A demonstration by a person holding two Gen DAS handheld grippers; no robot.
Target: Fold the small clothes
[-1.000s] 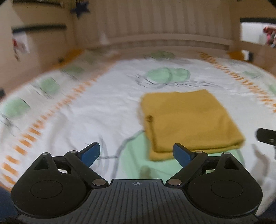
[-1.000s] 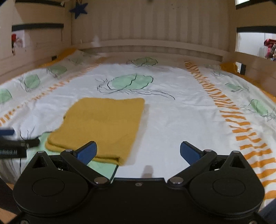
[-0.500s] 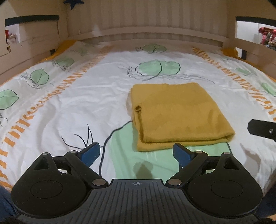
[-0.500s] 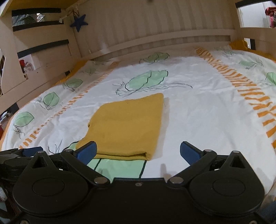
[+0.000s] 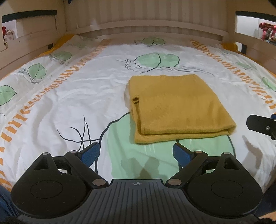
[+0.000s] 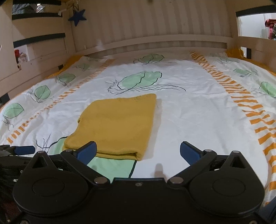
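Observation:
A mustard-yellow knitted garment [image 5: 176, 108] lies folded into a flat rectangle on the bed, its doubled edge facing me. In the right wrist view the same garment [image 6: 117, 124] sits left of centre. My left gripper [image 5: 136, 153] hovers open just short of the garment's near edge, nothing between its blue pads. My right gripper [image 6: 138, 151] is open too, off the garment's near right corner, its left pad [image 6: 87, 151] overlapping the near edge in the image. The right gripper's black body [image 5: 260, 125] shows at the left view's right edge.
The bed sheet [image 5: 72, 96] is white with green leaf prints and orange dashed stripes. A wooden headboard [image 6: 155, 41] and side rails [image 5: 31, 46] ring the bed. A blue star [image 6: 77, 16] hangs at the back left. The left gripper's tip [image 6: 22, 149] shows at the right view's left edge.
Both grippers have shifted and steadied before the folded garment; the right wrist view swung so the garment sits nearer its centre. Both stay open and the garment has not moved.

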